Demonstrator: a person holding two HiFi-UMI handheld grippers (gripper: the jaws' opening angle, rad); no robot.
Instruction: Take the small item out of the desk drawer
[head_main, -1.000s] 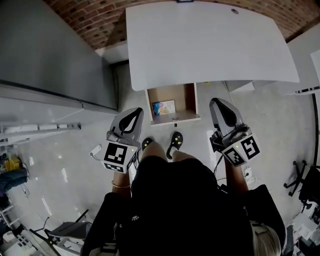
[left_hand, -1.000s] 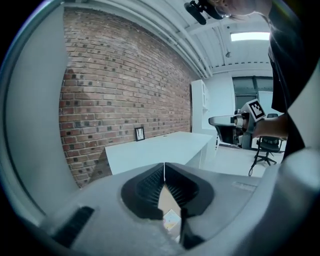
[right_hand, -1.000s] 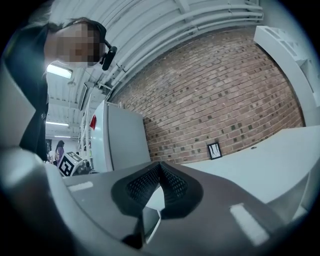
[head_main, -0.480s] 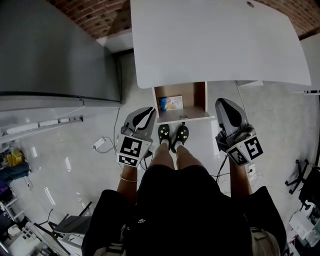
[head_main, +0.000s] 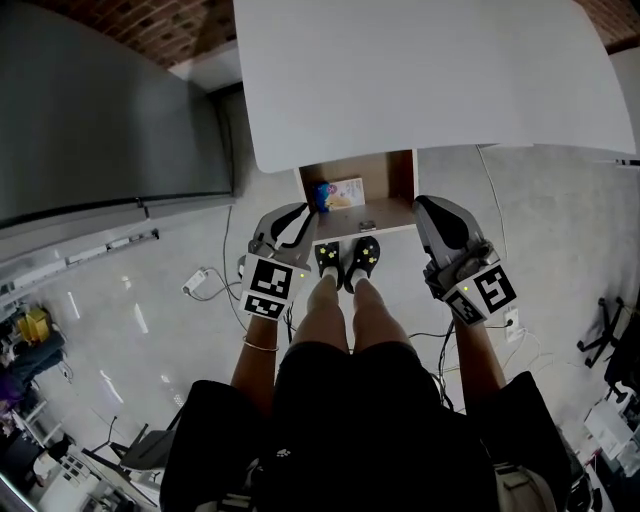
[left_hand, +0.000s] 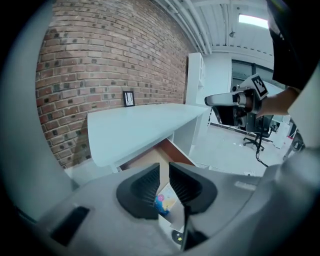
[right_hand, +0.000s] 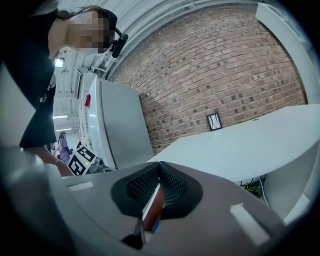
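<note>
The wooden drawer (head_main: 400, 180) under the white desk (head_main: 420, 70) is pulled open, in the upper middle of the head view. A small colourful packet (head_main: 341, 192) lies flat inside it, in the drawer's left part. The left gripper (head_main: 298, 213) is just left of the drawer's front edge. Its jaws have just been opening and stand a little apart, pinching nothing; the packet shows through the gap, farther off. The right gripper (head_main: 428, 207) is just right of the drawer, jaws pressed together, holding nothing.
</note>
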